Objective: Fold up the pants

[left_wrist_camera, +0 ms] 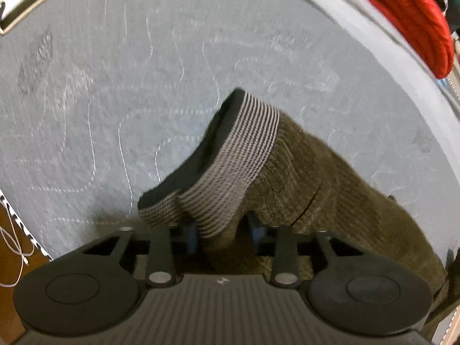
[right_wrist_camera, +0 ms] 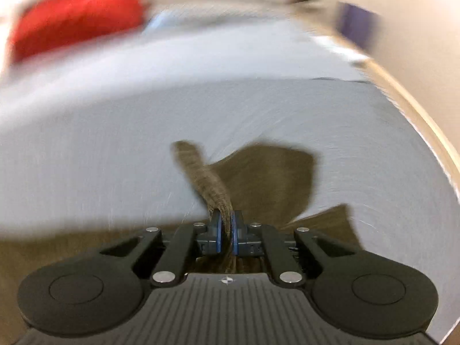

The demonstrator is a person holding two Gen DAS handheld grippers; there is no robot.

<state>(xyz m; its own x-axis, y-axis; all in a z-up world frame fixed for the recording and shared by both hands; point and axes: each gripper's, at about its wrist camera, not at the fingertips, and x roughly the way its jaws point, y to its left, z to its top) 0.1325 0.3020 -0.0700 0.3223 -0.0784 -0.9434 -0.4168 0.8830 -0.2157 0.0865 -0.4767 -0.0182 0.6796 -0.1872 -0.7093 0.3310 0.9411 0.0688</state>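
While the pants [left_wrist_camera: 302, 178] are lifted over the grey tabletop [left_wrist_camera: 115, 100], both waistband ends are gripped.
Left tongs [left_wrist_camera: 222, 231] and right tongs [right_wrist_camera: 225, 227] are clenched on fabric; even tension should be kept.

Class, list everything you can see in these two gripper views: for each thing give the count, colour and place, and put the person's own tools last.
Pants: one, olive-brown with a grey-and-black striped waistband, lying on the grey surface, gripped at both ends of the waistband.
Surface: one, grey, quilted, under the pants.
Red knit: one, red, far edge of the surface.
Left gripper: one, black with blue pads, around the waistband; closure unclear.
Right gripper: one, black with blue pads, pinching the fabric.
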